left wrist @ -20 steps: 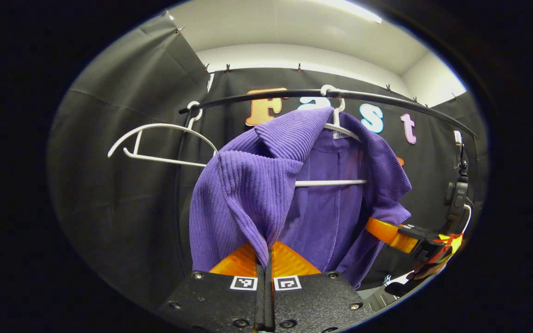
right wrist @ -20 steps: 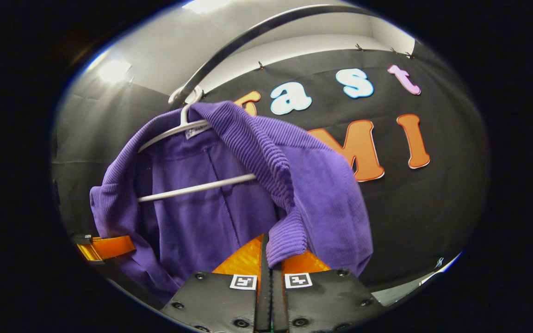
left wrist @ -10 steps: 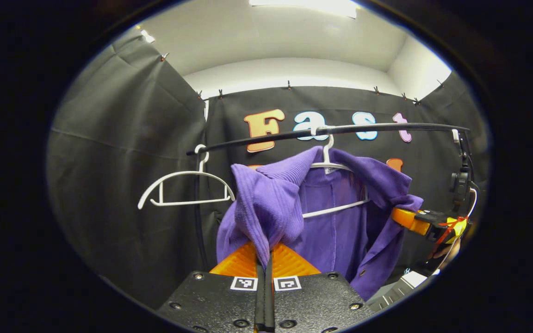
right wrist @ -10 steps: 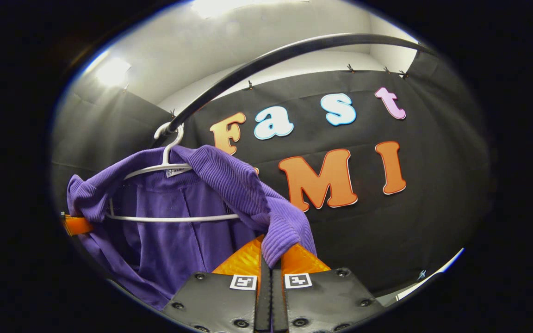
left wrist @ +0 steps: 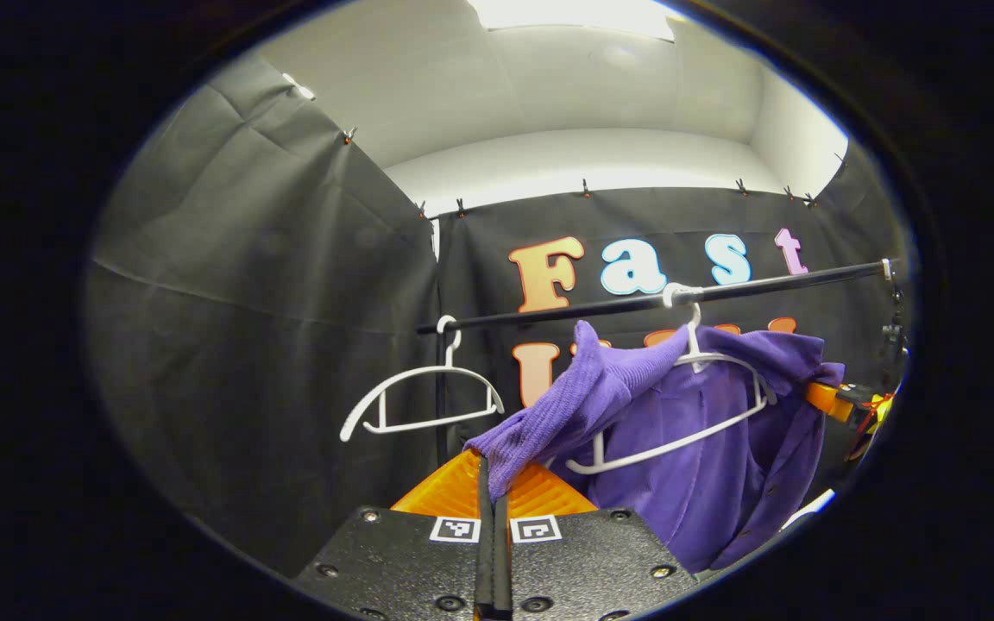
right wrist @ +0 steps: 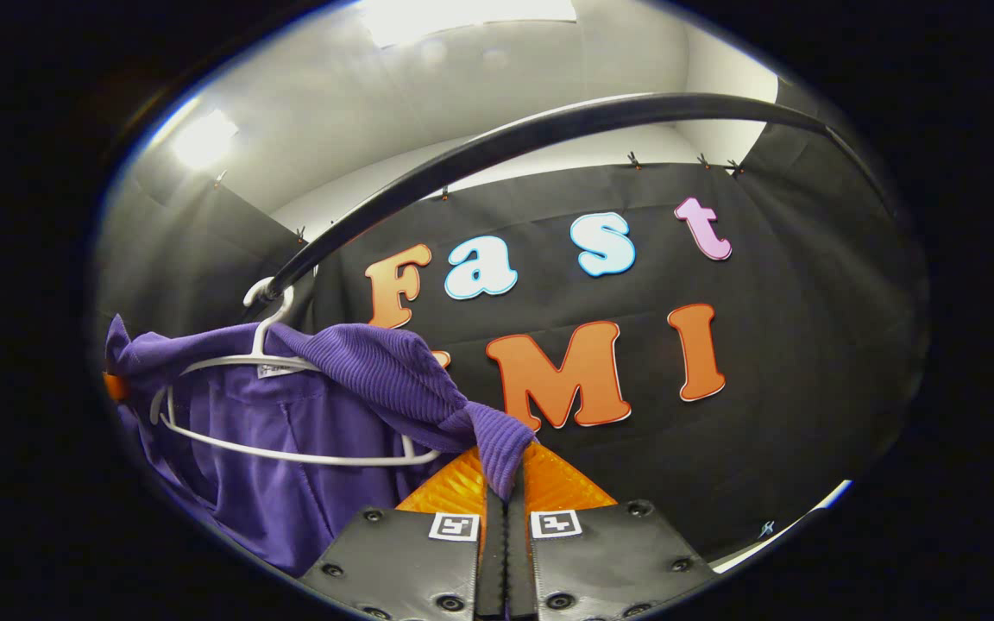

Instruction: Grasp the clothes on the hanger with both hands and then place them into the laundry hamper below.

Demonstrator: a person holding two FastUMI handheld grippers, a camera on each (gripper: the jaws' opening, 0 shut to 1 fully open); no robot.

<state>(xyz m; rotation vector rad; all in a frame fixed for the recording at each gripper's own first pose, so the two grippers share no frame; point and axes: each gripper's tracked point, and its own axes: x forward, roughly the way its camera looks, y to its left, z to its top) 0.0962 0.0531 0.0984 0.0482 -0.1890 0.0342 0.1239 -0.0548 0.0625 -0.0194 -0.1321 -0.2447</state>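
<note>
Left gripper (left wrist: 494, 483) closed tight on a ribbed edge of the purple garment (left wrist: 704, 448), below the black rail (left wrist: 635, 304). Right gripper (right wrist: 506, 483) also pinched on the ribbed cloth. Garment stretched between both, partly draped on the white hanger (left wrist: 687, 414) hooked on the rail. Second white hanger (left wrist: 419, 401), bare, on the same rail.
</note>
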